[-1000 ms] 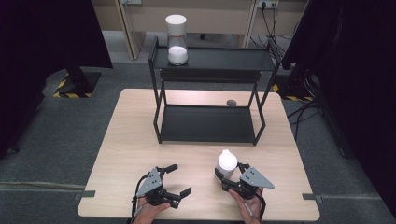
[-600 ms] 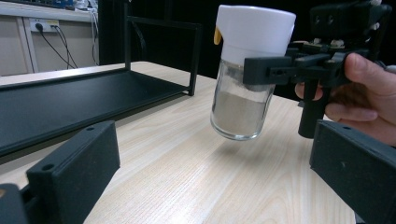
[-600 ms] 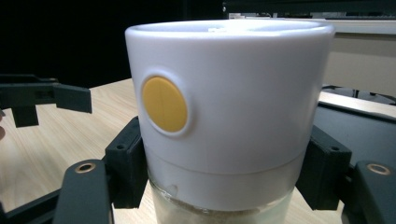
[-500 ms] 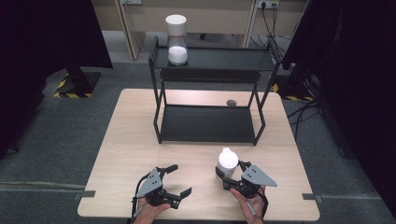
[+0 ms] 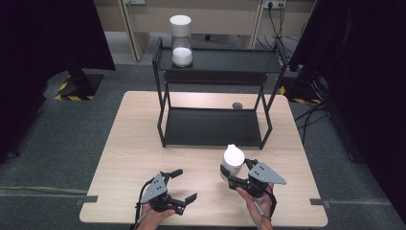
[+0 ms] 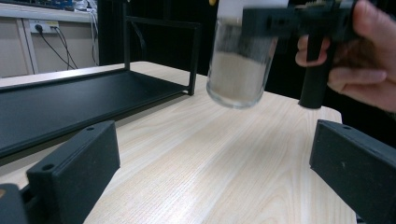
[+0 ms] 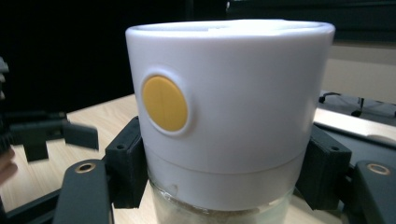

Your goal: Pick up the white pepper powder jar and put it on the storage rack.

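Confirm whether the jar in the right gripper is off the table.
Off the table: the jar hangs above the wood, clamped in the right gripper.

My left gripper (image 5: 183, 186) sits low at seven o'clock on the table, jaws spread wide, pointing toward three o'clock. My right gripper (image 5: 226, 174), at five o'clock, is raised and clamped tight, my right hand (image 5: 255, 200) wrapped round its handle.
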`<control>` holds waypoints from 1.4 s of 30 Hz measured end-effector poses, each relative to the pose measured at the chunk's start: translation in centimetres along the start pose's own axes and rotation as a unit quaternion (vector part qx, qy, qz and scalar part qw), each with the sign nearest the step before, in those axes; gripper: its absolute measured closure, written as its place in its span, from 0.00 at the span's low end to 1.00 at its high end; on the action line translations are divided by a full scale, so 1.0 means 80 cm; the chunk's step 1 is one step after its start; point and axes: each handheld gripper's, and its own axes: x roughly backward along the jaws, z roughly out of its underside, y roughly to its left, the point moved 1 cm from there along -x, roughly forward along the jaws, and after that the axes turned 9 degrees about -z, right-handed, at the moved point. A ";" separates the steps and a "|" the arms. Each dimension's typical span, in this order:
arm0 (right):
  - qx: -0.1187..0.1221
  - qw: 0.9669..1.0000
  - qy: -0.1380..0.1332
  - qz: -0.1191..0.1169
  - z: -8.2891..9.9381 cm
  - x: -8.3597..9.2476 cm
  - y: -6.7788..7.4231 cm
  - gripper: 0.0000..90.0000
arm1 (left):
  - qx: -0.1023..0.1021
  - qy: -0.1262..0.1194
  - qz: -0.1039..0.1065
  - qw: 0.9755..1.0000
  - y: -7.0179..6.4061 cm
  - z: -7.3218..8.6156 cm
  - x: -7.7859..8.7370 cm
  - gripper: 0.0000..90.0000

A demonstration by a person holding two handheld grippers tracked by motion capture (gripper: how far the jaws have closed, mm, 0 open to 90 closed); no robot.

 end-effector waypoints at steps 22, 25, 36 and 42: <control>0.014 1.000 0.006 -0.026 -0.110 -0.025 -0.025 0.34 | 0.000 0.002 -0.002 1.000 -0.001 -0.001 0.000 0.01; 0.021 0.999 0.005 -0.025 -0.125 -0.029 -0.026 0.34 | 0.001 0.003 -0.002 1.000 -0.001 -0.001 0.000 0.01; 0.028 0.999 0.001 -0.024 -0.178 -0.042 -0.034 0.34 | 0.000 0.002 -0.003 1.000 -0.001 0.000 0.000 0.01; 0.028 0.999 -0.003 -0.026 -0.208 -0.048 -0.040 0.34 | 0.001 0.002 -0.003 1.000 -0.001 -0.001 0.000 0.01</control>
